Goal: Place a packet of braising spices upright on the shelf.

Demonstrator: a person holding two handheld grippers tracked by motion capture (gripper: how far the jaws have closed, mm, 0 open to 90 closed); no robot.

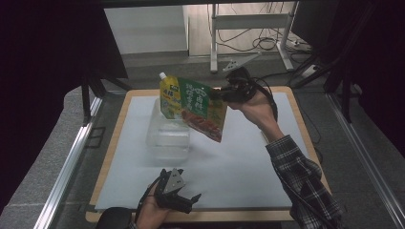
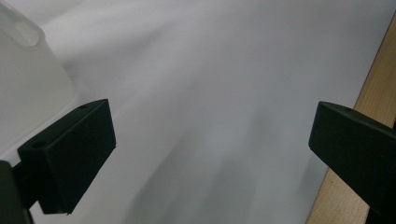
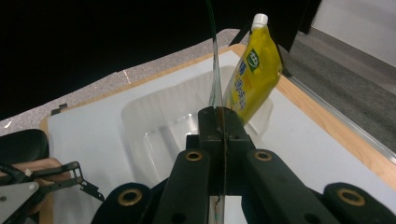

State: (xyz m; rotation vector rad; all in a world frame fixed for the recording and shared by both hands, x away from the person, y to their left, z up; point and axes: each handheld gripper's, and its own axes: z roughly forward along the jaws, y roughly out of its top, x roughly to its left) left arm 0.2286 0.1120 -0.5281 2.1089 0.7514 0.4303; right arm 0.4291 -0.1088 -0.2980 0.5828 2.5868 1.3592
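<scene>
High view: 1 green-and-yellow flexible plastic spout pouch (image 1: 193, 107) with a white cap, held in the air above 1 clear plastic tub (image 1: 167, 136) on the white-topped desk (image 1: 239, 162). Right gripper (image 1: 220, 93) clenched on the pouch's flat side seam, visible edge-on between its jaws in the right gripper view. Left gripper (image 1: 188, 200) released, jaws wide, resting near the desk's front edge. Pouch likely soft, glossy and prone to swinging; the seam is the firm hold. Ample open room right of the tub; wooden rim near.
</scene>
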